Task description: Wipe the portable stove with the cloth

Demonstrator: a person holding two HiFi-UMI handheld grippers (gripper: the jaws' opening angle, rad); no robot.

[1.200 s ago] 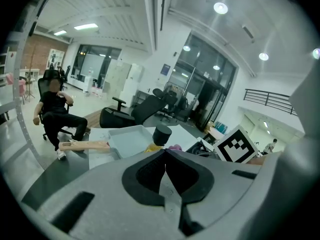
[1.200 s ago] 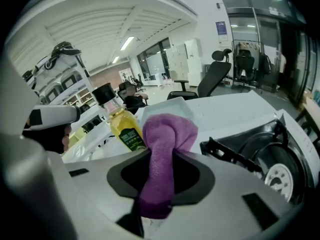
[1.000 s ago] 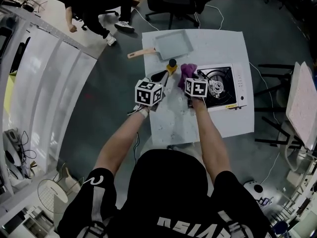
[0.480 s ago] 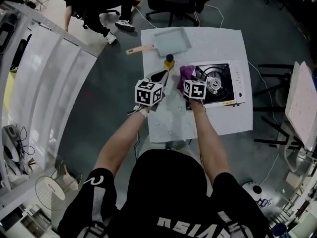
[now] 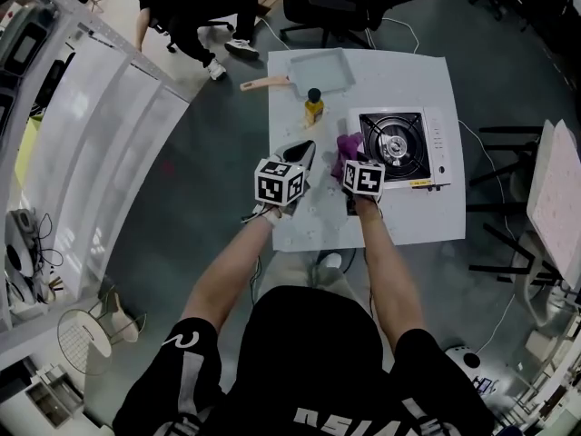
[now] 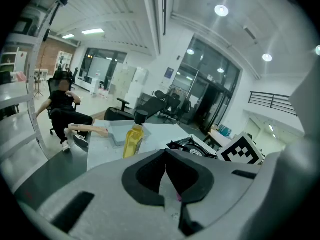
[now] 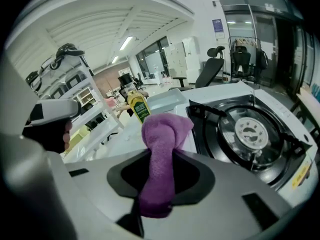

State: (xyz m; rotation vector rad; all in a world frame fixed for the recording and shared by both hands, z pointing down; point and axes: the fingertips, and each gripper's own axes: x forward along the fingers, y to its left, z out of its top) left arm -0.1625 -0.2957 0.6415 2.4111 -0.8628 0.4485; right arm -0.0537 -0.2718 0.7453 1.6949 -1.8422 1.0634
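The white portable stove (image 5: 434,143) sits at the table's right, its black burner (image 7: 250,134) open to view. A purple cloth (image 7: 162,134) is bunched between the jaws of my right gripper (image 7: 161,160), which is shut on it. In the head view the cloth (image 5: 345,146) hangs just left of the stove's left edge, ahead of the right gripper (image 5: 356,163). My left gripper (image 5: 300,157) hovers over the table's left part, its jaws (image 6: 165,166) shut with nothing between them. The stove (image 6: 192,146) lies ahead and to its right.
A yellow oil bottle (image 5: 313,107) stands behind the cloth. A grey square pan (image 5: 318,69) with a wooden handle lies at the far edge. A person sits in a chair (image 5: 186,3) beyond the table (image 5: 318,221). Office chairs stand at the back.
Both grippers have drawn back toward me over the table. The cloth went with the right gripper, from the stove's left part to just beside it.
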